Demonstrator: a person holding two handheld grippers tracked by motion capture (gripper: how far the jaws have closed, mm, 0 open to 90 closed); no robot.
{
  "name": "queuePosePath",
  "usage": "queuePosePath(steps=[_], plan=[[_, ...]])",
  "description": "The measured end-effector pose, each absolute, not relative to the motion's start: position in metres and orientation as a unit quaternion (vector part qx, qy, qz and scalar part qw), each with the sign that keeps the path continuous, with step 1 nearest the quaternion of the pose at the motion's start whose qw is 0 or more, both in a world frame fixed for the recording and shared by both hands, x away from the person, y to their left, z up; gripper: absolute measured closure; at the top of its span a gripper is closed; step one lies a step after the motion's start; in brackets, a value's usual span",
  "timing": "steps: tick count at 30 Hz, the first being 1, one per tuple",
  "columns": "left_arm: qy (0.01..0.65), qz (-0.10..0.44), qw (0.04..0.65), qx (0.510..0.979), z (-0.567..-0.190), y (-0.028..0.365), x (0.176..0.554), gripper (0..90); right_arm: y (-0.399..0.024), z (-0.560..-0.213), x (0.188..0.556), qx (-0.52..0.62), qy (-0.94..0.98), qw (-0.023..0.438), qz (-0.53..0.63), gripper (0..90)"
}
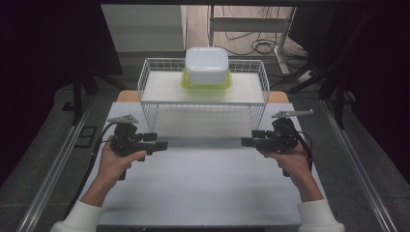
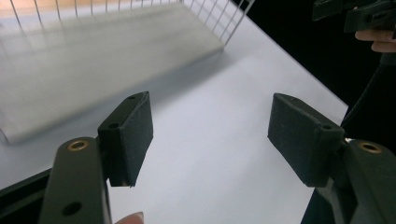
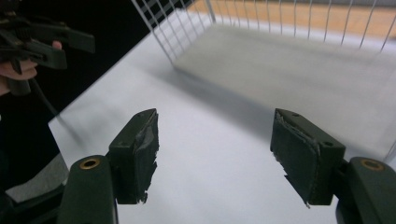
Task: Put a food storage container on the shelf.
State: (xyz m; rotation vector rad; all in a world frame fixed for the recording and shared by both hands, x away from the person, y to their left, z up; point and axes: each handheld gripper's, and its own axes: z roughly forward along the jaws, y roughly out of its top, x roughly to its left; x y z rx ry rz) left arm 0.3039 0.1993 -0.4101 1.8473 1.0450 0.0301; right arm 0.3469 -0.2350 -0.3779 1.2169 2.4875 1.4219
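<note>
Both grippers empty, low over the worktop, short of the wire rack.

High view: I have the left gripper (image 1: 162,144) and right gripper (image 1: 246,141) facing each other above the white worktop (image 1: 203,188), fingers released, nothing between them. The white tub (image 1: 207,65) sits upside down on its lime-green lid (image 1: 187,83), on the top shelf of the wire rack (image 1: 145,82), well apart from both grippers. I judge it light, stiff, smooth plastic, likely slippery; best taken from both sides low on the walls, near the lid rim.
Left gripper view: fingers (image 2: 133,135) spread wide over bare worktop; rack's lower shelf (image 2: 93,60) ahead, other gripper top right.
Right gripper view: fingers (image 3: 140,149) likewise apart, pads worn; rack mesh (image 3: 159,28) ahead.
</note>
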Motion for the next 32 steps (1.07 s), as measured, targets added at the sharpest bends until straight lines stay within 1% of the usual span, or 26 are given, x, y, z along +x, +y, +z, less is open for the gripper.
queuePosePath(steps=[8,10,13,25,32], plan=[[0.445,0.002,0.466,0.764,-0.438,0.198,0.297,30.8,-0.233,-0.417,0.335,0.401,0.813,0.005,0.423,31.4],[0.45,0.005,0.458,0.767,-0.444,0.197,0.297,30.8,-0.233,-0.43,0.334,0.403,0.818,-0.005,0.411,30.2],[0.452,0.004,0.451,0.77,-0.45,0.197,0.296,30.7,-0.236,-0.441,0.332,0.407,0.821,-0.006,0.4,29.7],[0.452,0.016,0.439,0.776,-0.456,0.196,0.295,29.1,-0.24,-0.441,0.33,0.412,0.812,0.01,0.412,28.8],[0.451,0.027,0.437,0.778,-0.457,0.197,0.296,26.7,-0.242,-0.441,0.329,0.411,0.812,0.023,0.414,25.8]])
